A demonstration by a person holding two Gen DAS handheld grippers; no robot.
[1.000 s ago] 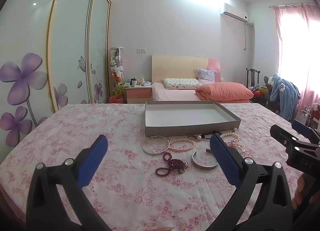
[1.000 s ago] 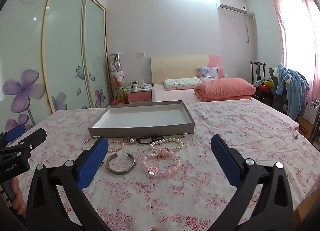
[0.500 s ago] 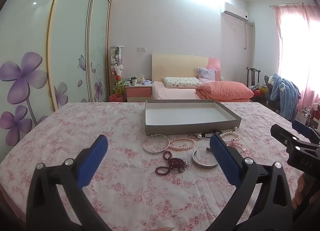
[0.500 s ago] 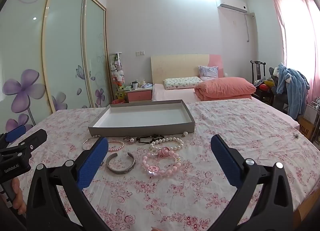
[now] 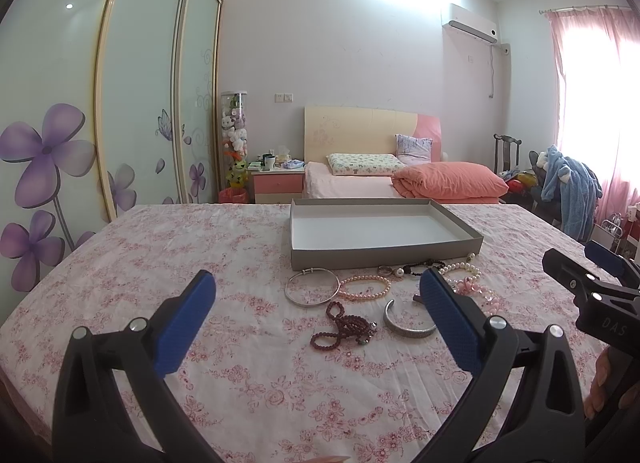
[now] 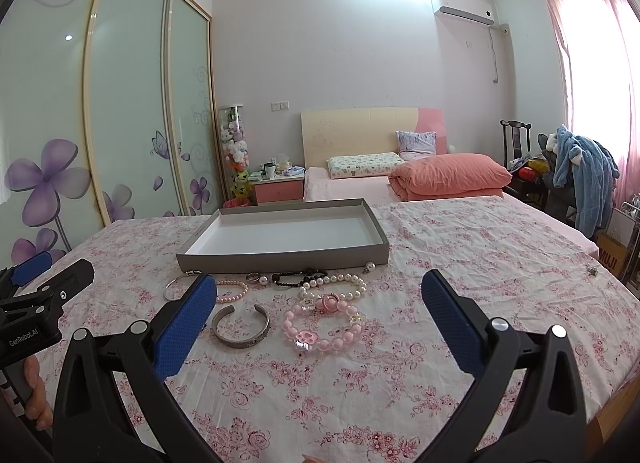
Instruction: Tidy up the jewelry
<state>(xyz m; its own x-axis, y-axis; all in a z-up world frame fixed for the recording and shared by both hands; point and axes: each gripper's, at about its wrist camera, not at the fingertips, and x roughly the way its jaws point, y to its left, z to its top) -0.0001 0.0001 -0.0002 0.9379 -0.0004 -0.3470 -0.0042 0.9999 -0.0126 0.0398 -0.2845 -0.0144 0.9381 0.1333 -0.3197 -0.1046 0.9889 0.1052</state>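
An empty grey tray (image 5: pixel 384 255) (image 6: pixel 280 259) sits on the floral tablecloth. In front of it lie a thin silver bangle (image 5: pixel 312 287), a pink pearl bracelet (image 5: pixel 365 287), a dark red bead bracelet (image 5: pixel 345 327), a silver cuff (image 5: pixel 408 322) (image 6: pixel 241 326), a white pearl bracelet (image 6: pixel 334 287), a black bead bracelet (image 6: pixel 298 277), a ring (image 6: pixel 253 276) and a pink chunky bead bracelet (image 6: pixel 323 330). My left gripper (image 5: pixel 316 323) is open and empty, above the cloth before the red beads. My right gripper (image 6: pixel 316 323) is open and empty, before the pink bead bracelet.
The table (image 5: pixel 160 263) is covered by a pink floral cloth; its right edge (image 6: pixel 608 379) drops off. Behind it stand a bed (image 5: pixel 400 179), a nightstand (image 5: pixel 276 183), sliding wardrobe doors (image 5: pixel 120 103) at left, and a chair with clothes (image 5: pixel 568 187) at right.
Both views have shifted very slightly; the jewelry and tray have not moved. Both grippers stay open.
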